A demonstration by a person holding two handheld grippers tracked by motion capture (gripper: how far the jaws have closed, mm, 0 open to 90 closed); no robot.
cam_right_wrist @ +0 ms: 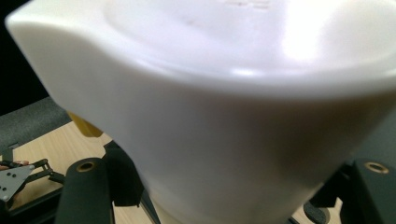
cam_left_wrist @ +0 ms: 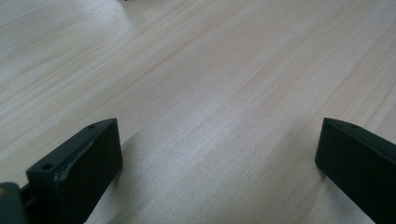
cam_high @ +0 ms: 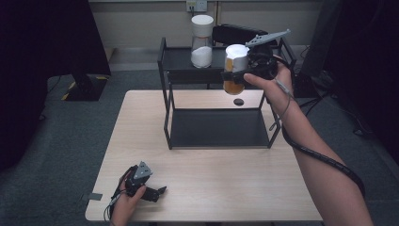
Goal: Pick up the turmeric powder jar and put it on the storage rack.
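Observation:
My right gripper [cam_high: 237,74] is shut on a jar [cam_high: 234,61] with a white lid and orange contents. It holds the jar in the air by the right end of the top shelf of a black rack [cam_high: 165,94]. In the right gripper view the jar's white lid [cam_right_wrist: 233,116] looms close between the two black jaws of the right gripper [cam_right_wrist: 233,186]. My left gripper [cam_high: 159,193] lies on the wooden table [cam_high: 211,188] near its front left corner. In its own view the left gripper [cam_left_wrist: 219,140] has its jaws wide apart, with bare wood between them.
A second jar [cam_high: 202,35] with a white lid and white contents stands on the rack's top shelf, left of the held jar. The rack's lower shelf [cam_high: 216,127] is bare. A small dark hole [cam_high: 238,101] sits in the table behind the rack.

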